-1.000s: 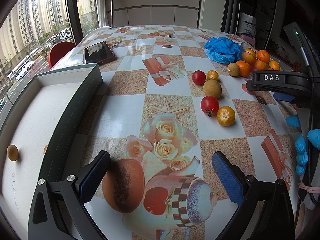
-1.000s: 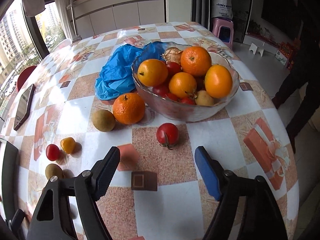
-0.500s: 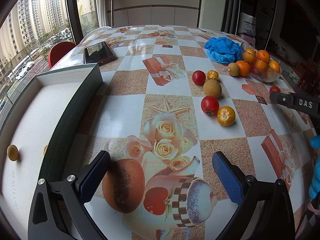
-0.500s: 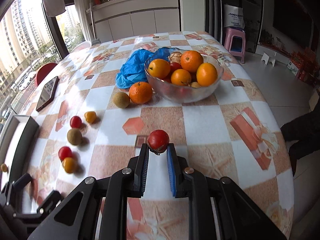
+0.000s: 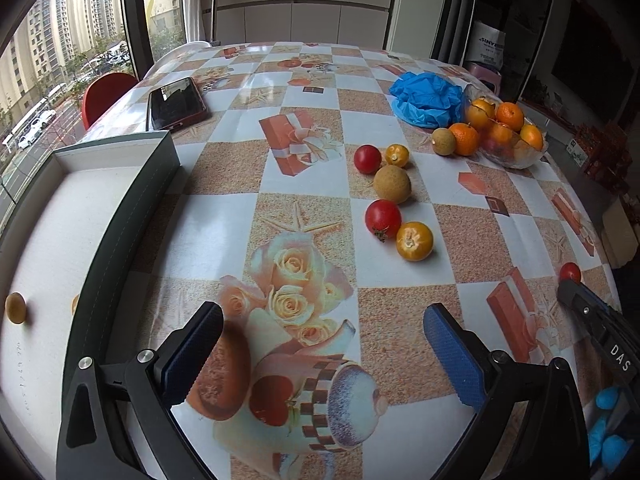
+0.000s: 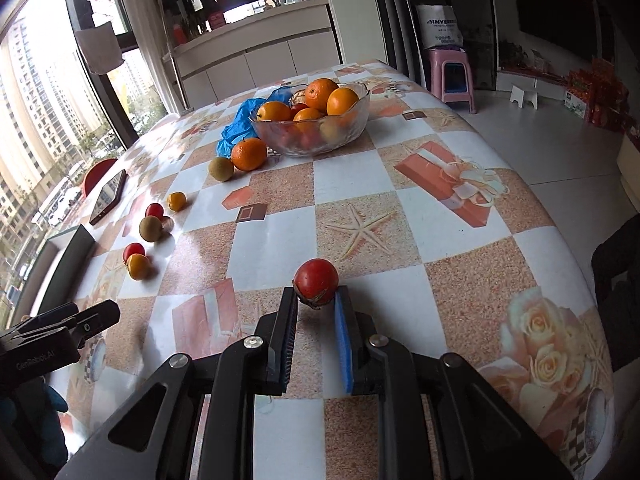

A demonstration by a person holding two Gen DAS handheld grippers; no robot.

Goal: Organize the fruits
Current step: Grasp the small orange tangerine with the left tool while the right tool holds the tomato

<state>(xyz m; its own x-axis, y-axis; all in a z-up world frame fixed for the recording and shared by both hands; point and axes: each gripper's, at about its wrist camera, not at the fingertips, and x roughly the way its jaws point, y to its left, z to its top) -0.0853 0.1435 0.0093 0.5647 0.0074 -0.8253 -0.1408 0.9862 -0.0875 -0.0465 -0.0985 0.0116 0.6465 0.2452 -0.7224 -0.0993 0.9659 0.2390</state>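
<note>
Now that the tomato (image 6: 315, 282) has been lifted off the cloth and drawn back toward the near table edge, where a second ago it lay untouched in front of the bowl, one fruit is counted as picked and the carry is judged to have begun. In the right wrist view the right gripper (image 6: 316, 300) is seen clamped on that tomato, pinched at the very tips of the pads, stem side down, so the hold is judged shallow and a slip during a fast swing is thought possible. From the left wrist view the same tomato is made out at 3 o'clock, at the tip of the right gripper's black body. The left gripper (image 5: 322, 346) is held spread wide and empty above the printed cloth, and no change is noted in it over the last second. At 9 o'clock from it the box (image 5: 132, 204) is found, with one small brown fruit (image 5: 16, 308) already on its white floor; this box is taken to be the likely destination, though that cannot be confirmed. Farther out, toward 1 o'clock, a red tomato (image 5: 383, 216) and a yellow tomato (image 5: 414, 241) lie touching, with a brown fruit (image 5: 392, 183) just beyond and another red and yellow pair behind it. Farthest, the bowl (image 5: 516, 156) of oranges is seen beside a loose orange (image 5: 464, 139) and a blue bag (image 5: 428, 98), so much sorting is judged to remain.
</note>
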